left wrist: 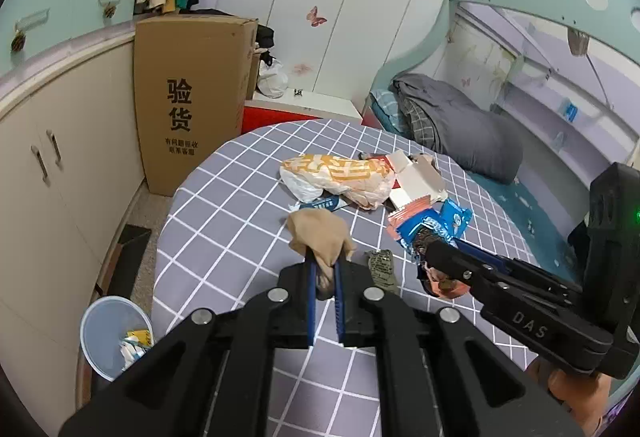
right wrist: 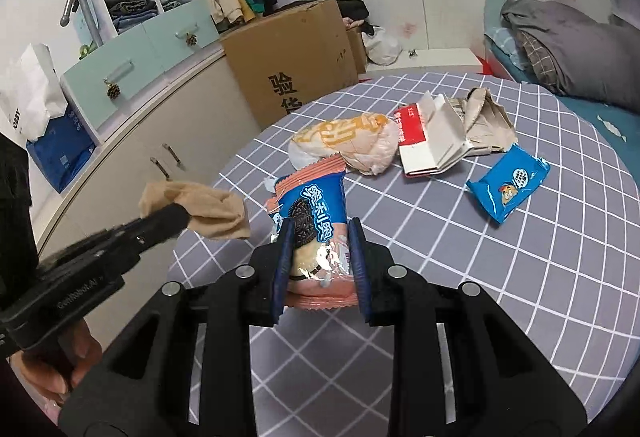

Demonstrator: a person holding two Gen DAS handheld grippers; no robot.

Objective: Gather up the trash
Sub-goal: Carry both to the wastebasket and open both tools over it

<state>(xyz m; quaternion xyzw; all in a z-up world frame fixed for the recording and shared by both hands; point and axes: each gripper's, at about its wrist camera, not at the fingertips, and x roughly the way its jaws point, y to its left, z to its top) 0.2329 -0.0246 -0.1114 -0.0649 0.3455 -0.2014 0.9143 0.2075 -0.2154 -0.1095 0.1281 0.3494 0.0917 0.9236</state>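
Observation:
My left gripper (left wrist: 325, 265) is shut on a crumpled tan cloth-like scrap (left wrist: 320, 233), held above the checked tablecloth; the same scrap (right wrist: 200, 211) shows at the left in the right wrist view. My right gripper (right wrist: 320, 241) is shut on a pink and blue cookie wrapper (right wrist: 310, 213), also lifted; that wrapper (left wrist: 430, 233) shows at the right in the left wrist view. On the table lie an orange and white plastic bag (right wrist: 344, 141), a torn red and white carton (right wrist: 432, 141), crumpled brown paper (right wrist: 486, 121) and a blue snack packet (right wrist: 508, 185).
A pale blue bin (left wrist: 112, 337) with some trash stands on the floor left of the table (left wrist: 224, 221). A tall cardboard box (left wrist: 188, 97) and cream cabinets (left wrist: 60, 165) are beyond it. A bed with a grey quilt (left wrist: 460, 125) lies on the right. A small dark packet (left wrist: 382, 269) lies near my left fingers.

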